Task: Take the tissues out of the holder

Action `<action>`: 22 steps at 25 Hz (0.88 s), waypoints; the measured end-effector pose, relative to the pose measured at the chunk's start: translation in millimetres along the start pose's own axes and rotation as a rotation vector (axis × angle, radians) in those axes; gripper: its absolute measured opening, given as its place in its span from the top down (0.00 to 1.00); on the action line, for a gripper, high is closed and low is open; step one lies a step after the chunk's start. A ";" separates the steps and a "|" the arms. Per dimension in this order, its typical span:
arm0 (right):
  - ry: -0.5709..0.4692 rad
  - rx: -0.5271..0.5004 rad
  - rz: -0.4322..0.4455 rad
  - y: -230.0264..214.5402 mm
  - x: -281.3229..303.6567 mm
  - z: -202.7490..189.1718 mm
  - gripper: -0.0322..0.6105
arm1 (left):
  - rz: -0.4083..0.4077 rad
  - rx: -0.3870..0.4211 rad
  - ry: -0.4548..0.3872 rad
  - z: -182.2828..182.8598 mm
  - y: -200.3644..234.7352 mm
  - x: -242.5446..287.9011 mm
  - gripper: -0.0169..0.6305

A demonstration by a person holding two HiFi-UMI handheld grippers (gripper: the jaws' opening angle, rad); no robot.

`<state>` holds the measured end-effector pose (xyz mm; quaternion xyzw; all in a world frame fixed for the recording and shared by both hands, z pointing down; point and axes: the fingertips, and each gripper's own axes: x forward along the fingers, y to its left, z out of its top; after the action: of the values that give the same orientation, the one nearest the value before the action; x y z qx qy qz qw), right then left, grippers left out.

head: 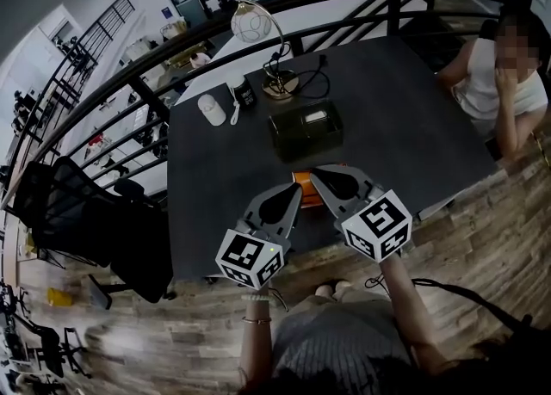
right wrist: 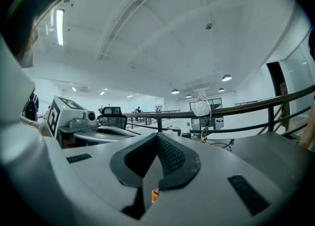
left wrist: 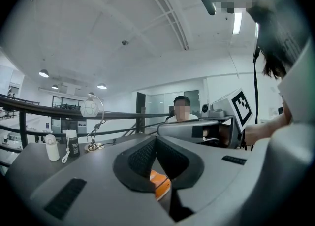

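as both jaw pairs are closed on nothing | left gripper (head: 295, 191) and right gripper (head: 320, 175) at near table (head: 413, 126) edge | tissue holder (head: 306, 132) straight ahead, long axis crosswise | tissue (head: 316, 115) in top slot | right gripper judged nearer

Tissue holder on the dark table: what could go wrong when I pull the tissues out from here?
Both jaws are together on the left hand-held gripper and right hand-held gripper, so they could shove the tissue down instead of pinching it. The unheld tissue holder might slide into the lamp cable behind it.
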<state>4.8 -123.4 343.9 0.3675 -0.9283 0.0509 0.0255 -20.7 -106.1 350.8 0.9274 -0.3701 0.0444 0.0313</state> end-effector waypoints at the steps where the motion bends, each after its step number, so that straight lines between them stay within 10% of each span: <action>1: -0.003 -0.003 -0.002 -0.8 0.5 0.7 0.93 | -0.001 0.003 -0.003 1.0 0.6 0.8 0.96; 22: -0.022 -0.008 -0.013 -14.0 13.7 0.1 0.93 | -0.022 0.024 -0.013 7.7 13.0 12.2 0.96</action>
<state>4.3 -142.9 346.0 0.3740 -0.9263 0.0427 0.0172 -20.4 -124.6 344.8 0.9320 -0.3594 0.0425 0.0181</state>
